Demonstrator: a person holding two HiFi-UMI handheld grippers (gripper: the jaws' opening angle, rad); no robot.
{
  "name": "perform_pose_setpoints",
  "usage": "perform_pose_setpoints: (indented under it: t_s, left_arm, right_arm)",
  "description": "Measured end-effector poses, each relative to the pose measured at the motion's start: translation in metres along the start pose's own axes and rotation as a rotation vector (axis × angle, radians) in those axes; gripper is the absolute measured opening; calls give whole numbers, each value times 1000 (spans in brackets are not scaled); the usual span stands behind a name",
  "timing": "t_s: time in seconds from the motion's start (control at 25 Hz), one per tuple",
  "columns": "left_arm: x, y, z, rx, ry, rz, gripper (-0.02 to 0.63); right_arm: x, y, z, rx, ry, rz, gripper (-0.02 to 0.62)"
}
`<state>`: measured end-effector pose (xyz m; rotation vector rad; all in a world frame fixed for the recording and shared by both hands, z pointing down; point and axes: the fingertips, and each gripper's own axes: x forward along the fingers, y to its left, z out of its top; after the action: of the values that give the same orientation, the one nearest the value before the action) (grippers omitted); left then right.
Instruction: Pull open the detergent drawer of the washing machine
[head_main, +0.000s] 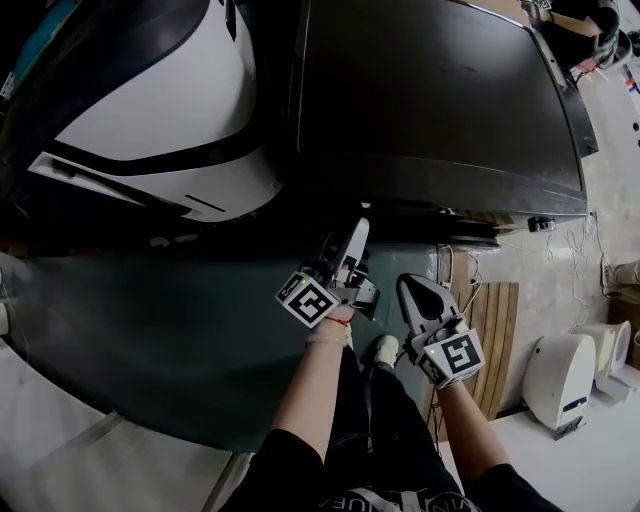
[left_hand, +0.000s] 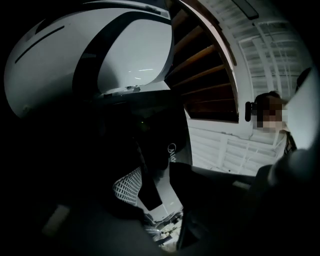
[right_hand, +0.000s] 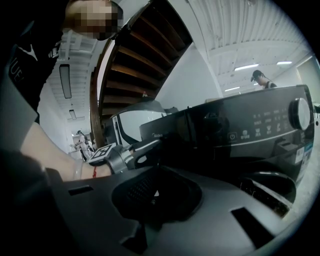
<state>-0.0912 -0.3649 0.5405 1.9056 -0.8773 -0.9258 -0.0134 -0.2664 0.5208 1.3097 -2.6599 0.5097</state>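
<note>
Nearest to me are my two bare forearms, reaching forward out of dark sleeves over a dark floor mat. My right claw sits low and a little back from the washing machine. In the right gripper view its grey jaws lie closed together, mesh pads meeting, with nothing held between them. My left claw reaches further forward and slightly upward, its tips close to the upper left corner of the machine's front. In the left gripper view its jaws stand wide apart with only the machine's dark casing beyond them, so it grips nothing. The detergent drawer is a dark panel at the top left of the machine's front, left of a row of lit symbols and a round control knob. My left claw's tips are just beside this drawer; I cannot tell whether they touch it, or how far out the drawer stands. A thin red band circles my left wrist. To the left of the washing machine stands a large rounded white machine with black trim. A wooden staircase rises behind. On the floor to my right lie a slatted wooden board and a small white appliance.
</note>
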Motion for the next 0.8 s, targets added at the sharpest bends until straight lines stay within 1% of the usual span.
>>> perform_pose_setpoints:
  t_s: [0.16, 0.24, 0.48, 0.8]
  left_arm:
    - [-1, 3, 6, -65, -67, -31, 156]
    - [0, 3, 6, -76, -74, -39, 156]
    - [0, 2, 5, -132, -94, -76, 137]
    - [-2, 3, 5, -183, -99, -79, 129]
  right_arm:
    - [0, 0, -5, 6, 5, -6, 12]
    - [-1, -1, -7, 6, 16, -11, 12]
    - [0, -4, -9, 1, 3, -39, 12]
    - [-5, -7, -1, 15, -22, -95, 12]
